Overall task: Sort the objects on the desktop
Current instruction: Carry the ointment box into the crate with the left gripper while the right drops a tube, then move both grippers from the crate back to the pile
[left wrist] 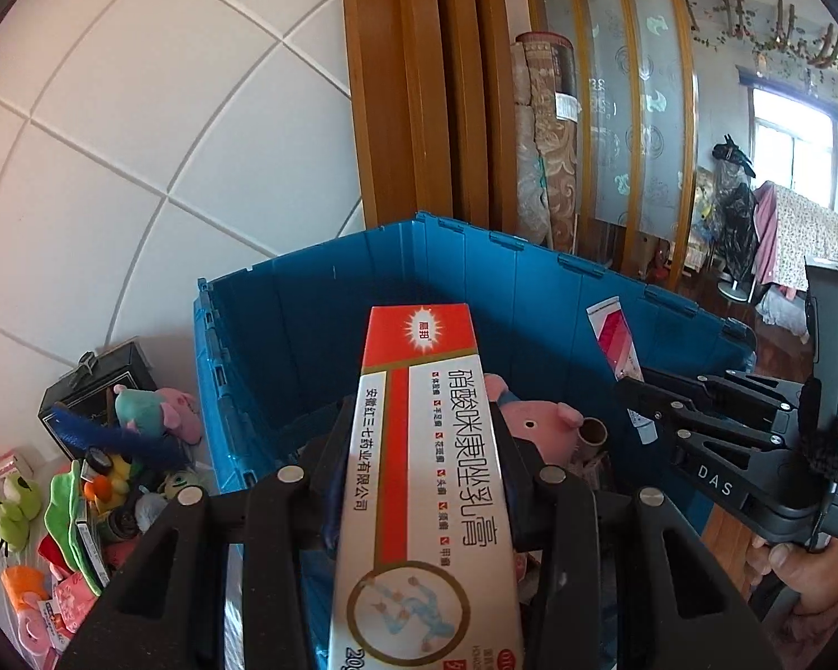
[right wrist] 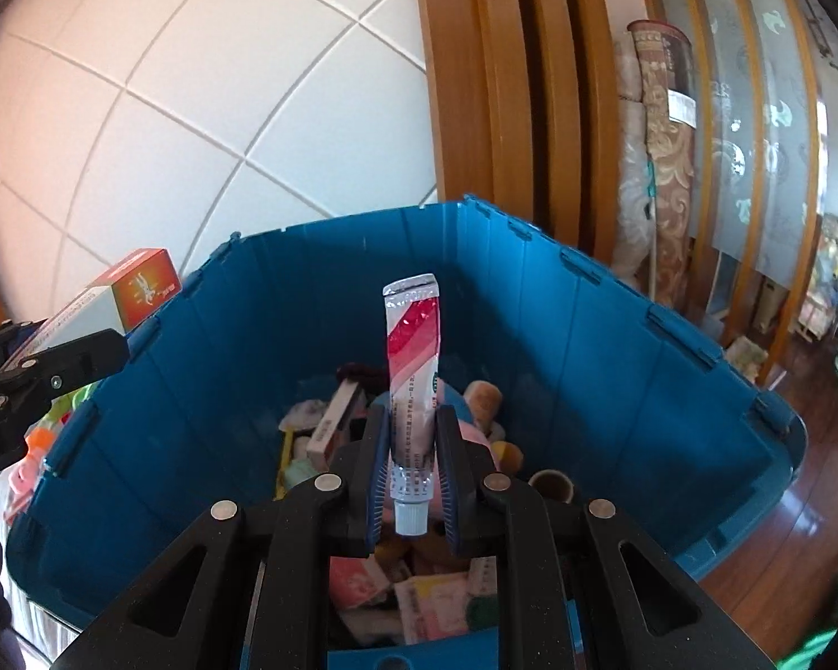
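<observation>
Ointment box (left wrist: pixel 419 480) pinched lengthwise in left jaws, tube (right wrist: pixel 413 391) clamped upright in right jaws, above blue bin (right wrist: pixel 586 368)

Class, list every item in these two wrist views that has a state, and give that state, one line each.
Left gripper: shut on the box.
Red-and-white cardboard medicine box: held, over the crate.
Right gripper: shut on the tube.
Red-and-white ointment tube: held, capped, cap towards camera.
Blue plastic crate: open-topped, partly filled.
Pink plush pig: lying inside the crate.
</observation>
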`<state>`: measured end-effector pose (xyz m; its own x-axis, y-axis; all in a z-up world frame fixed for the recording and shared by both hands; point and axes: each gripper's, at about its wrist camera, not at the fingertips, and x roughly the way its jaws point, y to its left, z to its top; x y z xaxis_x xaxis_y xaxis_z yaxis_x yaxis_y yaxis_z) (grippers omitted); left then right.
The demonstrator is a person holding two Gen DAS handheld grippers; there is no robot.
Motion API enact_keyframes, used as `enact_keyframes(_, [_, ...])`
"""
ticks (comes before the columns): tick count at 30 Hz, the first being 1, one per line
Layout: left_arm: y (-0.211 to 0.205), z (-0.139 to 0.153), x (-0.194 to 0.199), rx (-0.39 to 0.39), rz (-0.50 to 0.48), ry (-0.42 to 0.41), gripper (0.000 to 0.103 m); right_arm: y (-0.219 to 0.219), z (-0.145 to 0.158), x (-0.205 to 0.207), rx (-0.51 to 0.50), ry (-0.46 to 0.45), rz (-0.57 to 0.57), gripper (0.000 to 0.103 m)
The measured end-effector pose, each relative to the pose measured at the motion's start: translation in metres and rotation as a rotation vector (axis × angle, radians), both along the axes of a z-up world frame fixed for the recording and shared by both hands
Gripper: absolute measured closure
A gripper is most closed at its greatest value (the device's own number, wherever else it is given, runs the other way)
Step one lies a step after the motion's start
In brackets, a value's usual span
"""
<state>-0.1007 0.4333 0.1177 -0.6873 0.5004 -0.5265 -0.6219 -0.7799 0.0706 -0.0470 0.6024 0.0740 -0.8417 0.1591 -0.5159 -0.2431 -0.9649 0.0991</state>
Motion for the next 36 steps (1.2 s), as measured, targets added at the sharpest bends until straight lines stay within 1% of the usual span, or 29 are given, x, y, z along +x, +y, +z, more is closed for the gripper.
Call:
enact_keyframes(2, [0.005, -0.002, 0.000, -0.027, 0.008, -0.001, 0.062, 0.005, -0.004, 0.000, -0.005, -0.008, 0.013, 0.086])
enact_keyframes(5, [0.007, -0.001, 0.002, -0.047, 0.029, 0.017, 0.062, 0.009, -0.009, -0.002, -0.004, -0.018, 0.033, 0.086])
enact_keyframes(8, [0.009, -0.003, 0.001, -0.064, 0.038, 0.011, 0.062, 0.012, -0.013, -0.004, -0.006, -0.024, 0.042, 0.086])
enact_keyframes(11, [0.010, -0.004, 0.003, -0.079, 0.045, 0.013, 0.051, 0.016, -0.015, -0.007, -0.002, -0.032, 0.045, 0.086])
enact_keyframes(13, [0.008, -0.003, 0.005, -0.074, 0.047, 0.025, 0.040, 0.016, -0.017, -0.009, -0.003, -0.038, 0.048, 0.086])
enact_keyframes(15, [0.006, -0.003, 0.006, -0.071, 0.048, 0.032, 0.037, 0.016, -0.019, -0.011, -0.002, -0.043, 0.050, 0.086])
enact_keyframes(17, [0.005, -0.004, 0.006, -0.070, 0.050, 0.029, 0.037, 0.014, -0.019, -0.012, 0.005, -0.045, 0.047, 0.084])
enact_keyframes(18, [0.005, -0.004, 0.005, -0.069, 0.051, 0.026, 0.037, 0.013, -0.019, -0.013, 0.010, -0.048, 0.042, 0.076])
enact_keyframes(19, [0.004, -0.003, 0.005, -0.066, 0.052, 0.025, 0.037, 0.014, -0.018, -0.015, 0.014, -0.051, 0.035, 0.058])
enact_keyframes(20, [0.003, -0.003, 0.006, -0.063, 0.054, 0.026, 0.037, 0.013, -0.018, -0.015, 0.017, -0.054, 0.029, 0.045])
enact_keyframes(21, [0.001, -0.003, 0.006, -0.056, 0.056, 0.027, 0.037, 0.014, -0.019, -0.016, 0.020, -0.055, 0.022, 0.023])
enact_keyframes(23, [-0.002, -0.003, 0.006, -0.042, 0.059, 0.029, 0.037, 0.011, -0.016, -0.013, 0.032, -0.036, 0.014, 0.018])
enact_keyframes(24, [-0.004, -0.002, 0.006, -0.034, 0.062, 0.031, 0.037, 0.011, -0.015, -0.013, 0.036, -0.035, 0.012, 0.010])
enact_keyframes(26, [-0.009, 0.000, 0.007, -0.008, 0.070, 0.037, 0.036, 0.011, -0.014, -0.012, 0.040, -0.031, 0.003, 0.004])
enact_keyframes(27, [-0.012, 0.000, 0.007, 0.006, 0.075, 0.042, 0.034, 0.011, -0.013, -0.012, 0.043, -0.029, -0.002, 0.001])
enact_keyframes(28, [-0.016, 0.001, 0.007, 0.021, 0.084, 0.047, 0.031, 0.011, -0.012, -0.011, 0.049, -0.028, -0.004, 0.000])
enact_keyframes(31, [-0.030, 0.006, 0.008, 0.076, 0.118, 0.073, 0.029, 0.007, -0.011, -0.012, 0.085, -0.029, -0.017, 0.000])
enact_keyframes(32, [-0.036, 0.007, 0.007, 0.091, 0.127, 0.073, 0.028, 0.006, -0.011, -0.012, 0.101, -0.026, -0.022, 0.000])
enact_keyframes(34, [-0.047, 0.010, 0.005, 0.124, 0.113, 0.061, 0.028, 0.003, -0.011, -0.010, 0.133, -0.006, -0.026, 0.000])
enact_keyframes(36, [-0.057, 0.011, 0.002, 0.132, 0.125, 0.052, 0.028, 0.002, -0.012, -0.008, 0.150, 0.015, -0.030, 0.000])
